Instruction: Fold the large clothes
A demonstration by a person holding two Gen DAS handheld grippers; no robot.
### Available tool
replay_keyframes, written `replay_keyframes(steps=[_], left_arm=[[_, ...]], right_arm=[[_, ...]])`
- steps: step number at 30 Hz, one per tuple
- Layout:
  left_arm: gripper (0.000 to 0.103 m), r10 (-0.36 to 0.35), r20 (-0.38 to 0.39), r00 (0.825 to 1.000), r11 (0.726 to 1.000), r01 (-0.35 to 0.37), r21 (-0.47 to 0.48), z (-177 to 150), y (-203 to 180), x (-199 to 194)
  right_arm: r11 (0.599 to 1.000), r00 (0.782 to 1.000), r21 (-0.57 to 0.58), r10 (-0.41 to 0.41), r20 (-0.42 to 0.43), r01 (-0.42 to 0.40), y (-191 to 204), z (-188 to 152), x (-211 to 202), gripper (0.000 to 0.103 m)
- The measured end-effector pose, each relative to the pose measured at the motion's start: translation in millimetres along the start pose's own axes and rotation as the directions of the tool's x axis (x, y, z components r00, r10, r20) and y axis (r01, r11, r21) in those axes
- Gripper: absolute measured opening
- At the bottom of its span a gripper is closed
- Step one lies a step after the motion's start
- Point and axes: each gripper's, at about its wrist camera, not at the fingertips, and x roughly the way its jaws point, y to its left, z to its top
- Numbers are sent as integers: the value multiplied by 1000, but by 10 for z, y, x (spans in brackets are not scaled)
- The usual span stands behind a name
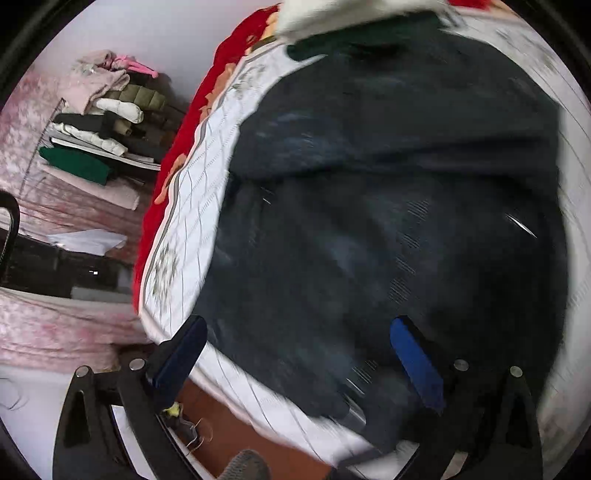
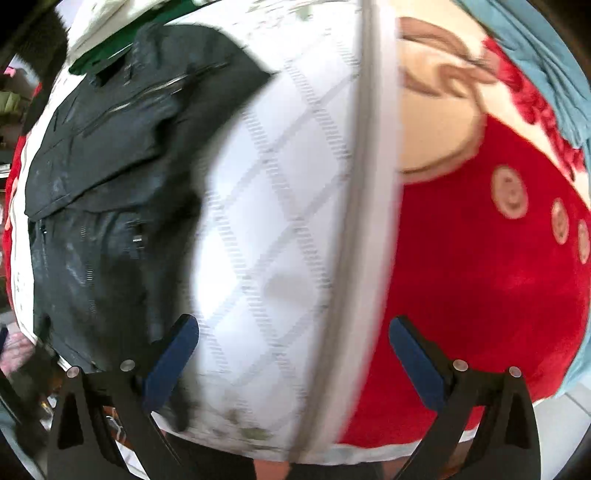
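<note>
A large dark navy jacket (image 1: 388, 192) lies spread on a white quilted bed cover (image 1: 199, 206), one part folded across its upper half. My left gripper (image 1: 299, 332) is open and empty, its blue fingers hovering over the jacket's near edge. In the right wrist view the jacket (image 2: 107, 177) lies at the left, zips showing. My right gripper (image 2: 291, 332) is open and empty above the white cover (image 2: 280, 206), to the right of the jacket.
A red patterned blanket (image 2: 480, 277) lies right of the white cover and edges the bed (image 1: 177, 147). A green garment (image 1: 369, 33) and a white one (image 1: 325, 11) lie beyond the jacket. Stacked folded clothes (image 1: 107, 122) sit on pink furniture at left. Floor (image 1: 236, 432) shows below.
</note>
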Motion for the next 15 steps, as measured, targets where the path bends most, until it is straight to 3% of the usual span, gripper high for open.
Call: replay_keyframes(steps=[5, 9, 11, 15], left_arm=[[102, 11, -22, 1000, 998, -10, 68, -365, -850, -375], [102, 55, -72, 996, 992, -46, 114, -411, -1327, -199], [103, 86, -118, 989, 993, -75, 94, -346, -1382, 16], [103, 98, -89, 991, 995, -98, 7, -121, -1221, 215]], right_arm=[[999, 999, 15, -31, 21, 31, -1136, 201, -261, 103], [999, 1000, 33, -31, -6, 31, -1582, 256, -155, 103], [999, 1000, 39, -20, -18, 21, -1764, 269, -123, 103], [998, 998, 37, 49, -38, -48, -1783, 366, 53, 103]])
